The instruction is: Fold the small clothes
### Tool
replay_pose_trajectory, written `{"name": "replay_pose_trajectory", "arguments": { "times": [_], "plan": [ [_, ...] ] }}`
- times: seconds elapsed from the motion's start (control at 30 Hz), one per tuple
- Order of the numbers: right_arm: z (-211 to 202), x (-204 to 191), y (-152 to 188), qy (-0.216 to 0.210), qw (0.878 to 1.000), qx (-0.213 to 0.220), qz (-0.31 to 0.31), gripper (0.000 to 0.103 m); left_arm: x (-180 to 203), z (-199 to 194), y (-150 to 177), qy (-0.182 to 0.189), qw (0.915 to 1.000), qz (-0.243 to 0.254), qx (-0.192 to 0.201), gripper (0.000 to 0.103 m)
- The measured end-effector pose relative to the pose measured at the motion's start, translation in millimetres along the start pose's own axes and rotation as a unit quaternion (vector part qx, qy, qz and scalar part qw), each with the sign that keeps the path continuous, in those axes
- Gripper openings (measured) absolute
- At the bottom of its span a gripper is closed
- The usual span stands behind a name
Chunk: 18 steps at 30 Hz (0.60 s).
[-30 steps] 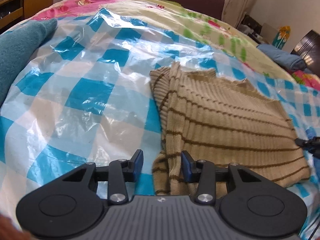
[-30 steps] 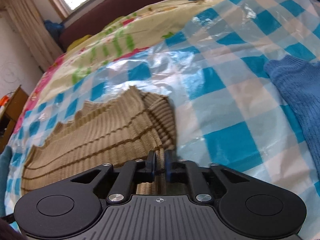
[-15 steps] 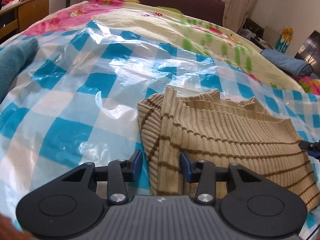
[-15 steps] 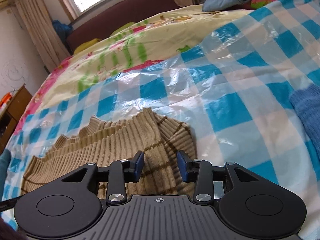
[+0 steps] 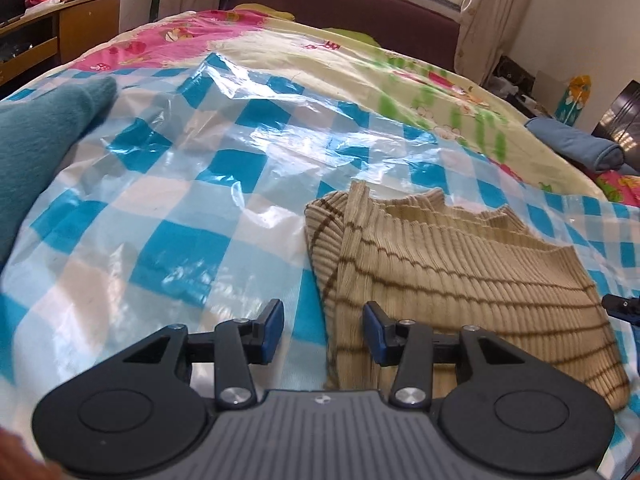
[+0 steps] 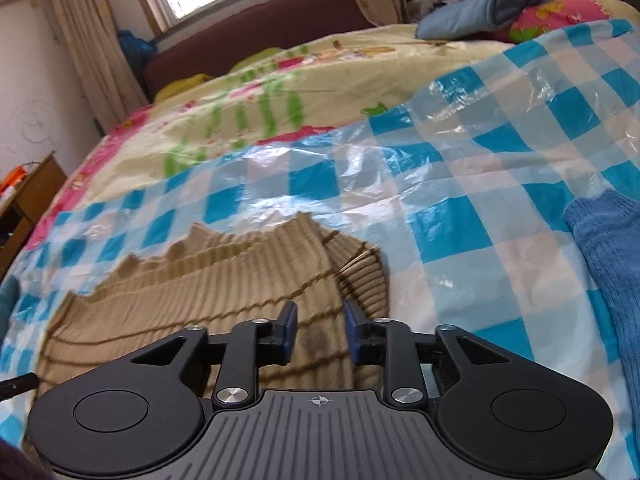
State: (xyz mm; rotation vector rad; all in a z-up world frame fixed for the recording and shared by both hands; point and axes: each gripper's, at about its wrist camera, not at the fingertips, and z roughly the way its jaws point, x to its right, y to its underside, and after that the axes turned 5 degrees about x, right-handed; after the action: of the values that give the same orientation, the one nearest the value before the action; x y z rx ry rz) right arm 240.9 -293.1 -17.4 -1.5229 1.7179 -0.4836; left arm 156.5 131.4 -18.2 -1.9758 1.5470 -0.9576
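Blue-and-white checked plastic sheeting [image 5: 168, 216] covers the near part of the bed, with a floral quilt [image 5: 360, 60] beyond it running up to the dark headboard [image 5: 340, 4] under the window. Your folded tan ribbed sweater [image 5: 460, 280] lies flat on the sheeting, right of centre in the left wrist view and left of centre in the right wrist view. Your left claw [image 5: 323, 330] has its fingers apart and holds nothing; it hovers at the sweater's near left edge, one finger over the knit, the other over bare sheeting. Your right claw [image 6: 318, 330] is also parted and empty, above the sweater's near right corner [image 6: 360, 280]. A teal garment [image 5: 36, 136] lies at the far left, a blue knit [image 6: 608, 280] at the right, and a rolled blue cloth [image 6: 480, 8] rests far back.
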Motion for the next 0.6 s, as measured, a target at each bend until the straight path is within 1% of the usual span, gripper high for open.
{"name": "replay_pose_trajectory", "arguments": {
  "times": [0.03,0.13,0.2,0.23,0.3,0.33,0.4,0.43,0.5,0.53,0.57,0.6],
  "plan": [
    [-5,-2,1,-0.01,1.0,0.001,-0.002,0.033,0,-5,2,0.004,1.0,0.002,0.0,0.048],
    [-11,-20,1,-0.039,0.999,0.003,-0.025,0.034,1,-13,8,0.011,0.9999,-0.005,-0.002,0.049],
    [-6,-37,-4,-0.059,0.998,0.0,-0.033,0.034,5,-15,11,0.011,0.9999,-0.01,0.007,0.049],
    [-1,-49,-7,-0.072,0.997,-0.005,-0.034,0.036,7,-16,12,0.011,0.9998,-0.009,0.012,0.049],
    [12,-71,-11,-0.097,0.995,-0.017,-0.035,0.043,11,-16,15,0.011,0.9998,-0.006,0.018,0.05],
    [21,-85,-12,-0.106,0.993,-0.026,-0.046,0.049,13,-15,17,0.012,0.9998,-0.004,0.018,0.05],
    [40,-110,-10,-0.098,0.992,-0.039,-0.069,0.051,17,-14,20,0.011,0.9998,0.005,0.018,0.05],
    [54,-121,-8,-0.088,0.992,-0.054,-0.074,0.051,18,-14,21,0.011,0.9997,0.011,0.018,0.051],
    [77,-132,-4,-0.084,0.991,-0.078,-0.067,0.048,22,-14,23,0.012,0.9995,0.022,0.019,0.053],
    [88,-137,-2,-0.067,0.992,-0.086,-0.07,0.045,23,-14,23,0.013,0.9993,0.026,0.021,0.054],
    [95,-139,1,-0.047,0.992,-0.089,-0.072,0.032,25,-14,23,0.014,0.9991,0.032,0.024,0.054],
    [99,-140,2,-0.037,0.993,-0.089,-0.07,0.024,26,-15,23,0.016,0.9988,0.036,0.028,0.054]
  ]
}}
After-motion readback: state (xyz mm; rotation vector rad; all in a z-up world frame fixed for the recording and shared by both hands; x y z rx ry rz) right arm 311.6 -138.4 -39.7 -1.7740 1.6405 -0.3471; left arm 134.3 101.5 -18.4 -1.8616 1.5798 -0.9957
